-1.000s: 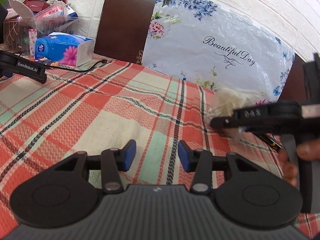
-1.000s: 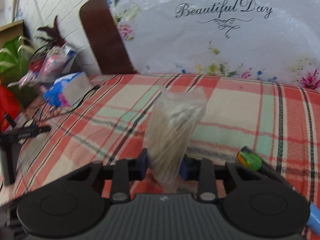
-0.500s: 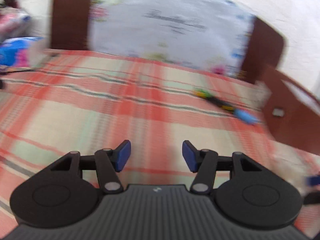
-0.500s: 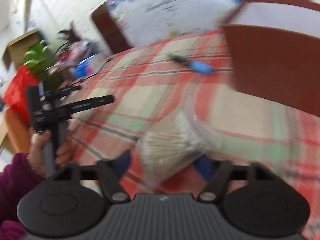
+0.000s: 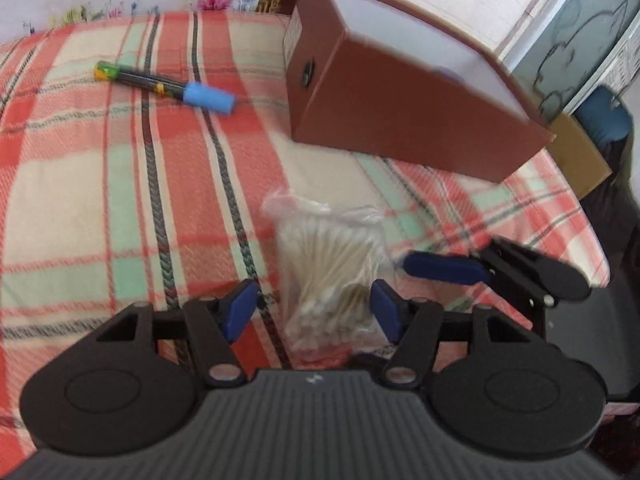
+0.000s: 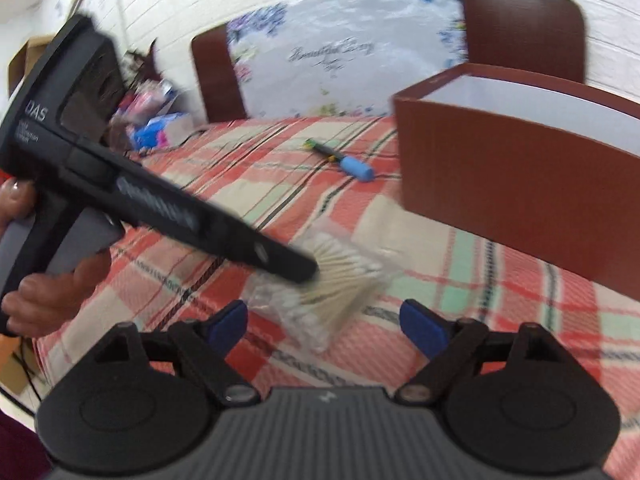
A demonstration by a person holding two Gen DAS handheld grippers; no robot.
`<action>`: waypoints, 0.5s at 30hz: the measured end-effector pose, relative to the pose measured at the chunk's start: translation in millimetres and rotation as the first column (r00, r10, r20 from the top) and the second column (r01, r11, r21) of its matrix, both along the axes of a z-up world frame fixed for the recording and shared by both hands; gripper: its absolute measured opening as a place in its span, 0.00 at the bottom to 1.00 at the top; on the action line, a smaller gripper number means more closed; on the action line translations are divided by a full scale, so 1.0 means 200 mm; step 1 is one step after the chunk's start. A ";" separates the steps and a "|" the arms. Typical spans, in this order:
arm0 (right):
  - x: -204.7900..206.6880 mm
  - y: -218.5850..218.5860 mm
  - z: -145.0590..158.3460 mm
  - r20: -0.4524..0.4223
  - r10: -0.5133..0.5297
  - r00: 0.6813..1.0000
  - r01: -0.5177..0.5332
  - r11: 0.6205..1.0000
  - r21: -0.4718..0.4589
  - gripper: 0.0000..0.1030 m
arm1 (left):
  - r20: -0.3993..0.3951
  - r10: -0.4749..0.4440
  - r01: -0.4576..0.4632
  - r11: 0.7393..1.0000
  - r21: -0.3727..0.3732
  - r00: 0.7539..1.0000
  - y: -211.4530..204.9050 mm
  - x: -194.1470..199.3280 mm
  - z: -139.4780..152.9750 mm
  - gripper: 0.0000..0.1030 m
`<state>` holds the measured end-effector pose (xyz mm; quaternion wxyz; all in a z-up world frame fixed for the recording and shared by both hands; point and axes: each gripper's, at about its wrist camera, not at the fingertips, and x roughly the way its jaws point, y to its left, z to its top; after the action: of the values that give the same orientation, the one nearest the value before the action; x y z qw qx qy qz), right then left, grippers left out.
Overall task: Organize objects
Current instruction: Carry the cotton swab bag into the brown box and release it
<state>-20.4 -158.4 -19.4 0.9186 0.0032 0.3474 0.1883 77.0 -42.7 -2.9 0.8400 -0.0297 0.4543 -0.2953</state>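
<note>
A clear bag of cotton swabs [image 5: 332, 268] lies on the plaid tablecloth, also seen in the right wrist view [image 6: 332, 280]. My left gripper [image 5: 314, 310] is open with the bag between its blue pads, not gripped. My right gripper [image 6: 326, 324] is open just behind the bag; one of its fingers [image 5: 444, 268] shows at the right of the left wrist view. A marker with a blue cap [image 5: 164, 86] lies farther back, and also shows in the right wrist view [image 6: 340, 158]. An open brown box [image 5: 400, 108] with a white inside stands to the right [image 6: 500, 172].
The left gripper's body [image 6: 160, 200] crosses the right wrist view, held by a hand. A floral cushion [image 6: 344, 52] leans on a chair at the back. A tissue pack [image 6: 164, 130] and clutter sit at the far left. The table's right edge [image 5: 592, 232] is near.
My right gripper has opened and let go of the swab bag, which now lies on the cloth. My left gripper has swung right and now straddles the bag.
</note>
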 end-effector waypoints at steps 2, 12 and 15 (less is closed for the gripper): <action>0.05 0.06 -0.04 0.004 0.035 0.999 -0.035 0.999 -0.040 0.50 | 0.004 -0.016 0.016 1.000 0.001 1.000 -0.03 -0.01 0.02 0.38; 0.11 -0.18 0.53 0.380 -0.087 0.921 0.133 0.986 -0.099 0.42 | 0.343 -0.101 0.114 0.993 -0.020 0.934 -0.40 0.15 0.71 0.36; 0.27 -0.29 0.58 0.403 -0.136 0.905 0.198 0.973 -0.117 0.42 | 0.353 -0.102 0.112 0.994 -0.007 0.930 -0.54 0.32 0.70 0.36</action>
<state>33.5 -216.1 96.3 0.9797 -0.0762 0.1685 0.0779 141.1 -151.2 138.0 0.8899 0.0372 0.2935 -0.3471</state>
